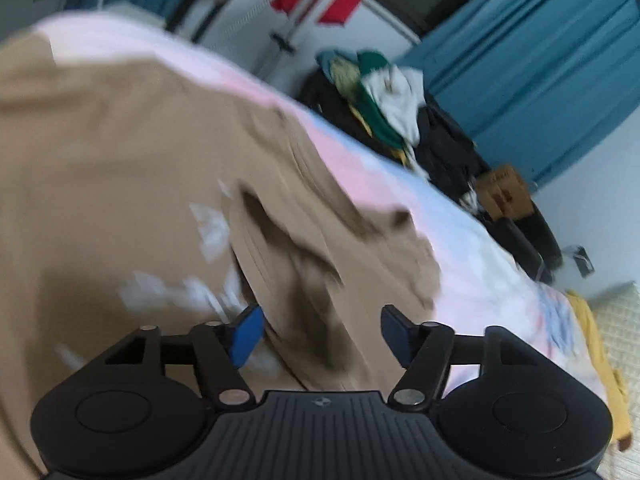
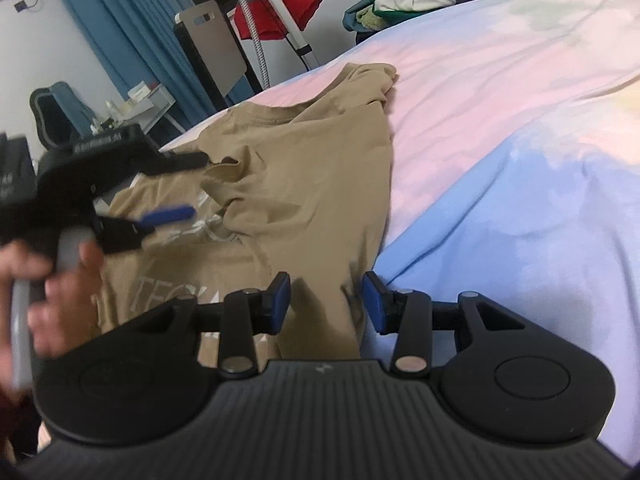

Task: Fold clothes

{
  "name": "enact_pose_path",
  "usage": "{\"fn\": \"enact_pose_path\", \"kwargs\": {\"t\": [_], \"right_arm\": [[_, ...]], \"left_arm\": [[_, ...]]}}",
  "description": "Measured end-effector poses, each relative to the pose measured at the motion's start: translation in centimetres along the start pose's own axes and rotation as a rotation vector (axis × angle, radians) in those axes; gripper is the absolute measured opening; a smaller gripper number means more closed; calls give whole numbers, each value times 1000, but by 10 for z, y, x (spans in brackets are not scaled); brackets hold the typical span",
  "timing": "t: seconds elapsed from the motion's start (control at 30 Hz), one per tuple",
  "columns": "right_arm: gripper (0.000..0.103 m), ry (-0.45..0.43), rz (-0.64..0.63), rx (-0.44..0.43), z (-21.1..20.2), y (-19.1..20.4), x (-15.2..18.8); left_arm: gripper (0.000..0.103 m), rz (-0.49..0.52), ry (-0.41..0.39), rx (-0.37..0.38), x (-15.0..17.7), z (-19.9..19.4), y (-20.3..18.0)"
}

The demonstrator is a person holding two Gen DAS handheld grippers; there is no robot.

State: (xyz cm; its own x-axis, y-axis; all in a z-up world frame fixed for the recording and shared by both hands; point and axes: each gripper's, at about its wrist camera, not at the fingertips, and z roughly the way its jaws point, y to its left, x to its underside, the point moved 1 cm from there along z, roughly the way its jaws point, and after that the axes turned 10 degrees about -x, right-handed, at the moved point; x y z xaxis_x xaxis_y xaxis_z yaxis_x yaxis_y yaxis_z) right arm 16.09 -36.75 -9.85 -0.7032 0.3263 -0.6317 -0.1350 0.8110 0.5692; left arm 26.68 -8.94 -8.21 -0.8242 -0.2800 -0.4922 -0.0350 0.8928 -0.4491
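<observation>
Blue curtains (image 2: pixel 120 40) hang behind a bed covered with a pastel pink, blue and white sheet (image 2: pixel 500 128); a heap of mixed clothes (image 1: pixel 384 96) sits beyond its far edge, near a red cloth on a rack (image 2: pixel 292 4). Spread rumpled on the sheet lies a tan cotton T-shirt with pale printed lettering (image 2: pixel 304 184), its body bunched into folds and one sleeve reaching toward the far side of the bed.

In the left wrist view, the left gripper (image 1: pixel 320 334) hovers over the shirt's creased middle with its blue-padded fingers (image 1: pixel 246 334) spread wide apart, nothing between them; that view is blurred. The right gripper (image 2: pixel 326 304) is at the shirt's near edge, its blue fingers (image 2: pixel 374 302) parted and closing on nothing, with tan fabric showing in the gap between them. The right wrist view also shows the person's hand (image 2: pixel 52 272) holding the left gripper's handle above the shirt's printed side.
</observation>
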Motion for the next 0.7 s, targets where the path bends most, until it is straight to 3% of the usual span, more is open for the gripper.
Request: {"fn": "enact_pose_path", "kwargs": {"t": [0.1, 0.17, 0.2, 0.23, 0.3, 0.37, 0.47, 0.6, 0.7], "right_arm": [[43, 23, -7, -8, 4, 1, 3], [43, 39, -30, -7, 8, 4, 5], [43, 43, -45, -2, 8, 6, 7], [43, 47, -59, 4, 9, 8, 8], [43, 50, -67, 6, 9, 8, 9], [43, 48, -56, -1, 8, 7, 8], [43, 45, -49, -16, 6, 5, 9], [44, 37, -89, -22, 2, 12, 11], [44, 11, -83, -50, -3, 11, 13]], "left_arm": [[68, -13, 31, -37, 13, 23, -10], [53, -27, 25, -68, 18, 33, -13], [25, -31, 23, -73, 18, 35, -13], [10, -33, 27, -63, 19, 34, -11], [9, -32, 12, -57, 22, 27, -7], [8, 7, -41, -98, 23, 13, -6], [8, 52, -94, -198, 18, 5, -2], [9, 155, -115, -327, 16, 25, -3], [12, 188, -121, -325, 21, 26, -7]]}}
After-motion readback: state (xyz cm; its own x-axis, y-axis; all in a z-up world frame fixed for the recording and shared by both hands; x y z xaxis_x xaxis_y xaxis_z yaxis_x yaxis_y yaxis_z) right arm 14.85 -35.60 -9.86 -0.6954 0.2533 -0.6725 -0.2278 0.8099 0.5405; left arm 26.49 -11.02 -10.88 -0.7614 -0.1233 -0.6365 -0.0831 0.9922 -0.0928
